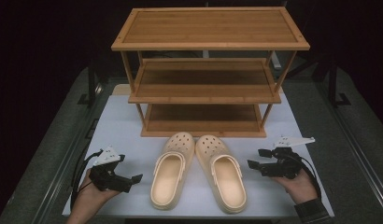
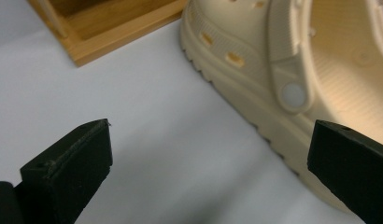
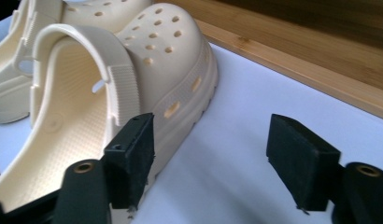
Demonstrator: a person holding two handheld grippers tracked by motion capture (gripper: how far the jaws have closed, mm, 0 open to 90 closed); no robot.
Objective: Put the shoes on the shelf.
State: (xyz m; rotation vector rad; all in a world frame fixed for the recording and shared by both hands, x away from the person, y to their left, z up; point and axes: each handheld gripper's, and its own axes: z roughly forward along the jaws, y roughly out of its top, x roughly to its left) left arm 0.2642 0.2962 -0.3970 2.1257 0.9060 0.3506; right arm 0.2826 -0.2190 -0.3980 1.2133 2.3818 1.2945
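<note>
We note two cream clogs side by side on white surface [image 1: 119,126], toes twd bamboo rack [image 1: 206,74], long axes running front-to-back. L gripper [image 1: 133,179] jaws apart, empty, beside left clog [image 1: 171,172]. R gripper [image 1: 255,158] jaws apart, empty, beside right clog [image 1: 224,172]. Each clog lies inboard of its nearer gripper; approach prob. sideways.

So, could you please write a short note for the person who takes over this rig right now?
Left gripper: open, holding nothing, beside the left clog.
Right gripper: open, holding nothing, beside the right clog.
Both cream clogs lie side by side on the white table, toes toward the wooden shoe rack, just in front of its bottom shelf.
Done: nothing placed; all three shelves look bare.
Left: probably grip each clog and put the pair on the rack.
</note>
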